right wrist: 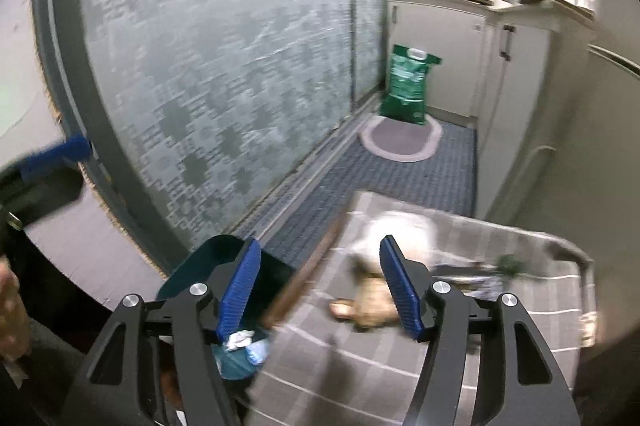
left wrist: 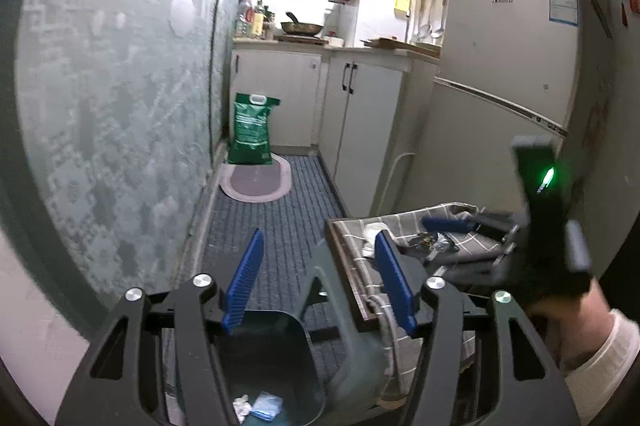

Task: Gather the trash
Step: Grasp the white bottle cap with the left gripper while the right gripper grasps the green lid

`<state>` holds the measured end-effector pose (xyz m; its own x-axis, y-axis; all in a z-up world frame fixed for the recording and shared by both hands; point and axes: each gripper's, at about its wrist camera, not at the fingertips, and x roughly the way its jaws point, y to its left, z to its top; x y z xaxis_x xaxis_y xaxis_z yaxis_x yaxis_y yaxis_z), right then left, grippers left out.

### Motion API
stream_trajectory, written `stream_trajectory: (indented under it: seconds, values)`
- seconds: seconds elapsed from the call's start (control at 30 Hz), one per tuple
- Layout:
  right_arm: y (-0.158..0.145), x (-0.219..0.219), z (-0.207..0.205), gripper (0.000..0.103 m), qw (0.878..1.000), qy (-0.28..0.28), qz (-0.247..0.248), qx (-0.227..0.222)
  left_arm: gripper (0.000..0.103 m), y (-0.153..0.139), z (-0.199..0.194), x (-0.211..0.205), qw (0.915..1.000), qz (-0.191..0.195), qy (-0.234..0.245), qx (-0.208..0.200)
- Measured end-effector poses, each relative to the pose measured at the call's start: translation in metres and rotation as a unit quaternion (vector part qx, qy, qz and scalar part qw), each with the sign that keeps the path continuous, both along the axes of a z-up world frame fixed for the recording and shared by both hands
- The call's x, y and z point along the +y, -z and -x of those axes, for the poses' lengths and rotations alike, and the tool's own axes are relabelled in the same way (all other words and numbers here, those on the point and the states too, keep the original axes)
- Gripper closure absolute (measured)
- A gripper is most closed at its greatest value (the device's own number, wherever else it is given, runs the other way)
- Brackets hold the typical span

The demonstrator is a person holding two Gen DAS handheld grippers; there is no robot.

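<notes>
Checked table point(right wrist: 460, 366) holds blurred trash point(right wrist: 370, 306), perhaps crumpled paper.

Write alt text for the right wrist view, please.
The open, empty right claw hovers over a grey checked tablecloth strewn with blurred trash, a white crumpled wad nearest. Lower left, a dark bin holds white and blue scraps; a narrow kitchen lies beyond.

A dark open-topped plastic bin point(left wrist: 276, 366) is set on the floor just left of the cloth-covered table point(left wrist: 360, 266). Crumpled white paper point(left wrist: 242, 404) lies in it. A green sack point(left wrist: 250, 130) is stood beyond, against white cabinets point(left wrist: 280, 94).
</notes>
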<state>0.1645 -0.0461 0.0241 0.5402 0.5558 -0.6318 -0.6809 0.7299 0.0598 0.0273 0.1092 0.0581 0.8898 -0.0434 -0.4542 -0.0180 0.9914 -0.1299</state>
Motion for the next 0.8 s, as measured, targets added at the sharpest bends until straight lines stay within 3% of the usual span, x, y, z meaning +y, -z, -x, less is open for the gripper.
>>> stream_trajectory:
  seconds: [0.2, 0.37, 0.5, 0.8]
  values:
    - [-0.010, -0.050, -0.035, 0.043, 0.999, 0.035, -0.004, 0.017, 0.051, 0.016, -0.028, -0.022, 0.9993, 0.007, 0.021, 0.031]
    - [-0.008, -0.057, -0.056, 0.050, 0.999, 0.031, 0.009, 0.028, 0.059, 0.031, -0.052, -0.045, 0.9969, 0.024, 0.047, 0.058]
    - [-0.001, -0.072, -0.073, 0.053, 0.998, 0.040, -0.009, 0.040, 0.069, 0.047, -0.072, -0.065, 0.9940, 0.031, 0.061, 0.085]
    - [0.017, -0.097, -0.089, 0.055, 0.996, 0.056, -0.015, 0.060, 0.071, 0.075, -0.115, -0.094, 0.9901, 0.030, 0.052, 0.127]
